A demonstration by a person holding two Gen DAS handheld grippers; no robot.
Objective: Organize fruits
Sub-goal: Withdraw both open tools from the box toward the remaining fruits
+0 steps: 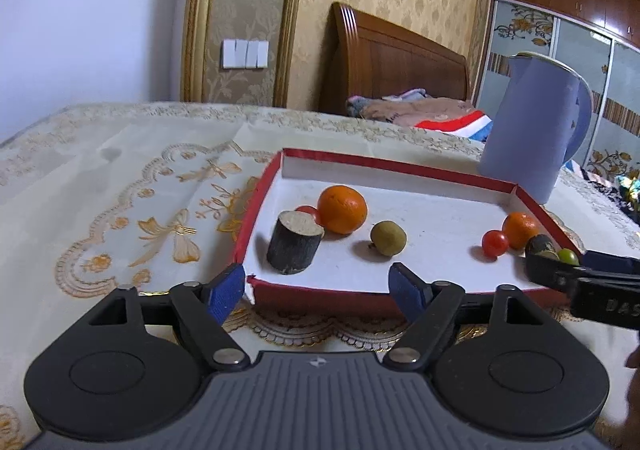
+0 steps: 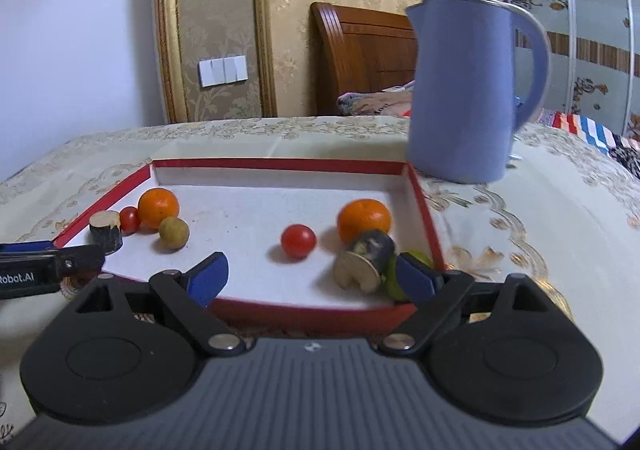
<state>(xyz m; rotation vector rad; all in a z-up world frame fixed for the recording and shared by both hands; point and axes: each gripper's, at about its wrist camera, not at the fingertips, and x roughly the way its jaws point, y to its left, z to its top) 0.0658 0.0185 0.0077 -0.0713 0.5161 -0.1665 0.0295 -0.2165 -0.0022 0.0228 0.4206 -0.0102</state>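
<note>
A red-rimmed white tray (image 1: 384, 164) (image 2: 280, 166) holds two fruit groups. On its left: an orange (image 1: 342, 209) (image 2: 158, 208), a cherry tomato (image 1: 308, 211) (image 2: 129, 220), a brown longan (image 1: 387, 238) (image 2: 174, 233) and a dark sugarcane piece (image 1: 295, 242) (image 2: 105, 230). On its right: an orange (image 1: 520, 229) (image 2: 363, 220), a cherry tomato (image 1: 495, 244) (image 2: 298, 241), a sugarcane piece (image 1: 541, 244) (image 2: 364, 260) and a green fruit (image 1: 568, 257) (image 2: 394, 282). My left gripper (image 1: 318, 290) is open at the tray's near edge. My right gripper (image 2: 312, 276) is open, its right finger (image 2: 416, 278) beside the green fruit.
A blue kettle (image 1: 532, 130) (image 2: 472, 90) stands behind the tray's far right corner. The table has an embroidered cloth (image 1: 140, 210). A bed with wooden headboard (image 1: 396, 62) lies beyond.
</note>
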